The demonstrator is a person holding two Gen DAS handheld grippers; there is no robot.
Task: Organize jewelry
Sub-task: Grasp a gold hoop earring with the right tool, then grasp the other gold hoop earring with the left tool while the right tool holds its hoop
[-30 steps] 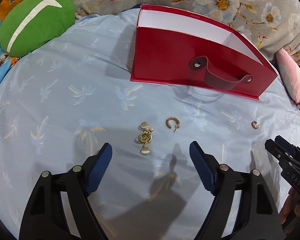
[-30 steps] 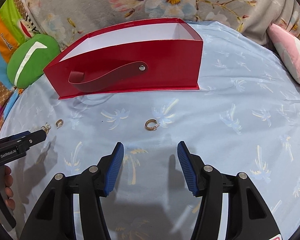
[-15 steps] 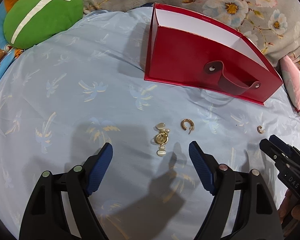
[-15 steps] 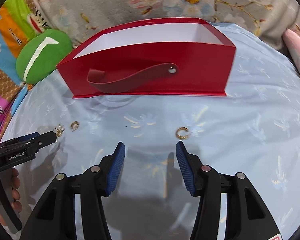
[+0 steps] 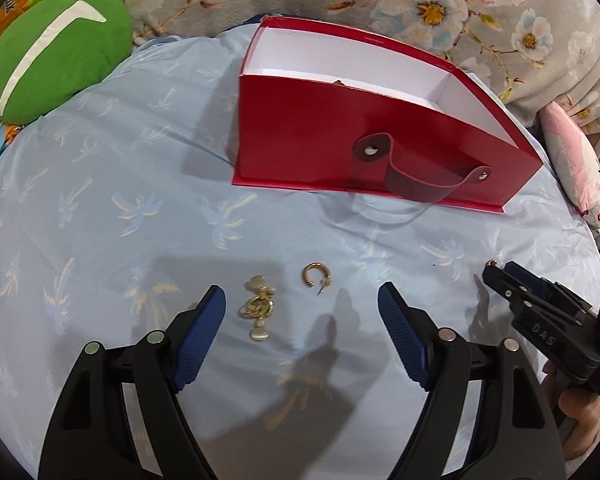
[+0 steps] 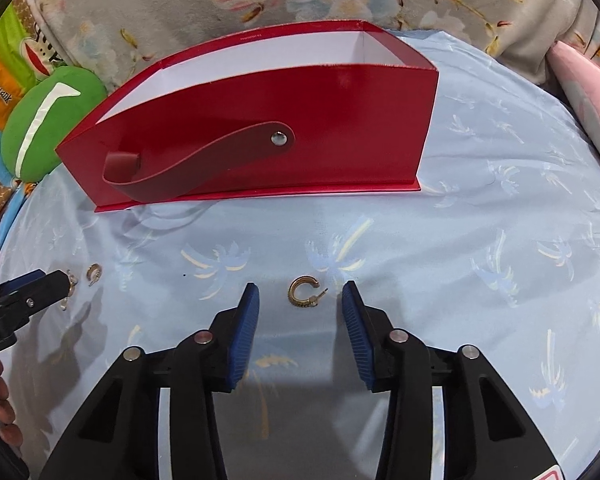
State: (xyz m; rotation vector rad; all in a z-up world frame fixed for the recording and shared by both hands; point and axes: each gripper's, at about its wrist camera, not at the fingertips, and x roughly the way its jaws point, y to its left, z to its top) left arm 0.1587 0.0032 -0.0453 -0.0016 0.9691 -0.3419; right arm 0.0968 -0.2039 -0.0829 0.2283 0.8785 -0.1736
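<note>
A red open box [image 5: 320,136] with a strap handle stands on the blue sheet; it also shows in the right wrist view [image 6: 340,120]. My left gripper [image 5: 302,300] is open, low over a gold and pearl drop earring [image 5: 258,308] and a gold hoop earring [image 5: 316,276]. My right gripper [image 6: 300,300] is open, with a second gold hoop earring [image 6: 302,292] lying between its fingertips. That hoop peeks out beside the right gripper in the left wrist view [image 5: 492,263]. The first hoop [image 6: 94,271] and the left gripper [image 6: 32,284] show at the far left of the right wrist view.
A green cushion [image 5: 52,52] lies at the back left. A pink pillow [image 5: 576,168] lies at the right edge. A floral blanket [image 5: 420,0] runs behind the box. The sheet [image 5: 100,200] is slightly wrinkled.
Both grippers have moved forward and down toward the earrings. The hoop now lies between my right fingertips, and the drop earring sits nearer my left fingertips. Both stay open.
</note>
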